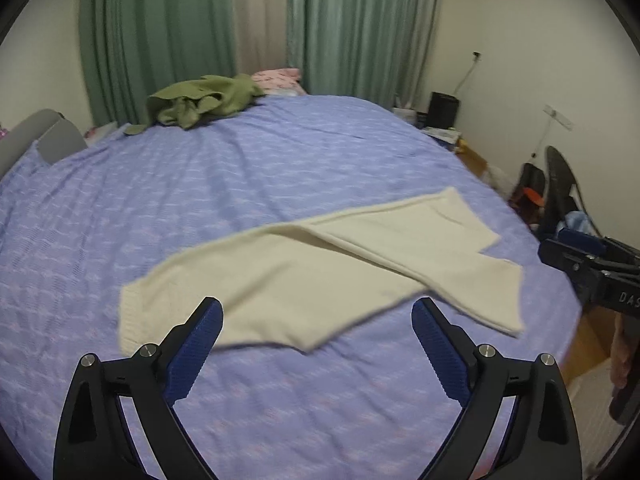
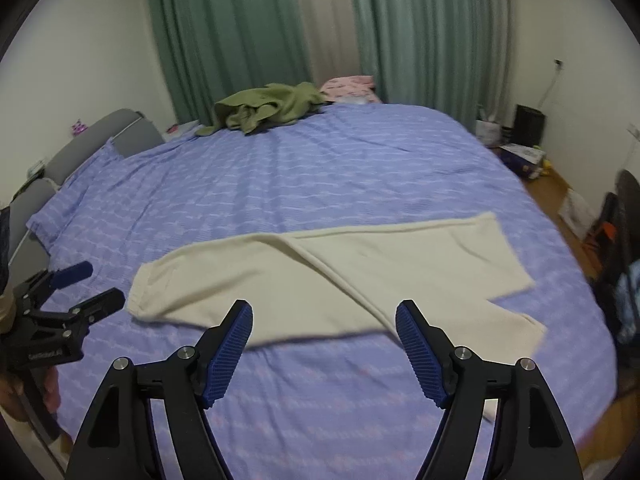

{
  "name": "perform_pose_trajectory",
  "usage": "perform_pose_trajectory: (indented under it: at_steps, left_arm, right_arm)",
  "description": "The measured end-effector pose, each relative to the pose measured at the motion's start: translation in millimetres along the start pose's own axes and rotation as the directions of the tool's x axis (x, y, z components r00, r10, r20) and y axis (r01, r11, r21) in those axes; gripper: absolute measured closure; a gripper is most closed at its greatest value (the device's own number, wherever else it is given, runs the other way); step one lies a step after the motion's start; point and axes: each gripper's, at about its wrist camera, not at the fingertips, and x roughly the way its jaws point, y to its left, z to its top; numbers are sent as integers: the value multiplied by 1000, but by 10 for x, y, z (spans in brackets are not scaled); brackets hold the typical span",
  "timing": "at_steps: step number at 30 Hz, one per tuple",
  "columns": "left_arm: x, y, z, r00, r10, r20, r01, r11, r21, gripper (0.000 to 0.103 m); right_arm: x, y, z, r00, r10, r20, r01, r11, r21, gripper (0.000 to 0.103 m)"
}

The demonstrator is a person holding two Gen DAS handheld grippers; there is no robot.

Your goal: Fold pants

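Blue ribbed pads line the fingers of both grippers, and both pairs of fingers are spread wide with nothing between them. The left gripper (image 1: pixel 317 312) hangs above the near edge of the bed. The right gripper (image 2: pixel 324 314) hangs beside it, also above the bed and pointing down at a slant. Neither one touches any cloth.

Just past the fingertips lie the cream pants (image 1: pixel 320 268). They rest flat on the purple bedspread (image 1: pixel 200 200), near the front edge of the bed. The waistband end is on the left. The two legs reach out to the right, and one leg lies partly over the other, so the ends split apart like a fork.

Farther back the bedspread is bare and a bit wrinkled. At the far edge of the bed sits a crumpled green garment (image 1: pixel 200 100). Right behind it is a pink cloth (image 1: pixel 278 78). A grey headboard (image 2: pixel 112 136) stands on the left side. Behind everything hang long green curtains (image 1: pixel 160 28) against a pale wall.
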Motion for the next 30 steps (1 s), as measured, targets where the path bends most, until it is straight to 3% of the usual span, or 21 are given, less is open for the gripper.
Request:
perform_pose_trajectory:
  at_steps: [5,9,16,20,30]
  left_arm:
    - [-176,-580,-33,1000,4,13,-4,1000,-12,6]
    - [-180,-1131,-35,997,67,41,-65,997,-42,5]
    - [-62,-2017,-154,983,181,10,-176,967,-182,5]
    - [101,-2358,-304,974,225,-40,-228,945,-236,5]
    - [750,-2748,-569,946,255,-200,-294,935,-198,5]
  right_arm:
    - [-327,-449,-203,1000,-2,3,2,1000,17,27]
    - [-420,-856,-303,999,32,-8,-32,999,-11,27]
    - [-389,-1704,-356,980,179,-83,-185,980,-77,27]
    - [-287,-1995,-425,970,201,-138,-221,964,-148,27]
    - [250,-2321,-822,946,189,-264,-247,947,-206,27]
